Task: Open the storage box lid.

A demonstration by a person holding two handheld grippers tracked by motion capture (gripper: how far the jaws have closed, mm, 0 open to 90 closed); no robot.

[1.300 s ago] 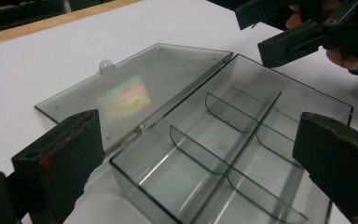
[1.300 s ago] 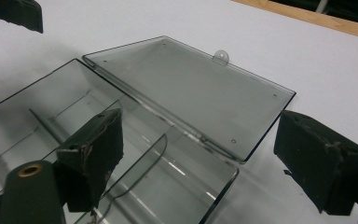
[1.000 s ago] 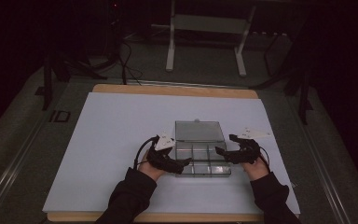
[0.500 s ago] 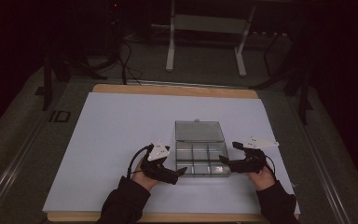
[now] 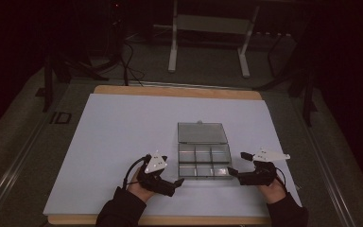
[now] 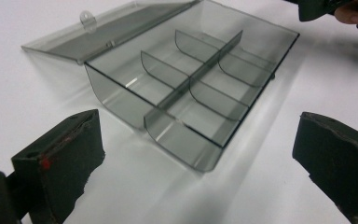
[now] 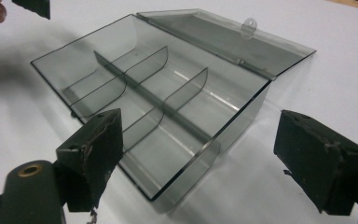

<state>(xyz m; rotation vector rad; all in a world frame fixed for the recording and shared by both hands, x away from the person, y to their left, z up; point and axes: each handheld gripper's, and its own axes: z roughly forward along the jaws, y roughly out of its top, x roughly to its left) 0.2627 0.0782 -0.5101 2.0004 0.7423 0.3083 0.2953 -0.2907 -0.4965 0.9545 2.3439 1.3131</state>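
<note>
Open compartment box (image 5: 203, 161) flanked by left gripper (image 5: 179, 180) at 9 o'clock and right gripper (image 5: 230, 171) at 3 o'clock, both spread; approach the walls squarely before closing.

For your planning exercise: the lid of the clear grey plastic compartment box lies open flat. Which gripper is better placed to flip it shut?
Roughly even, slightly the left. The left gripper and the right gripper flank the clear grey plastic compartment box, both open. Its lid lies on the far side; the left view shows its latch tab unobstructed.
</note>
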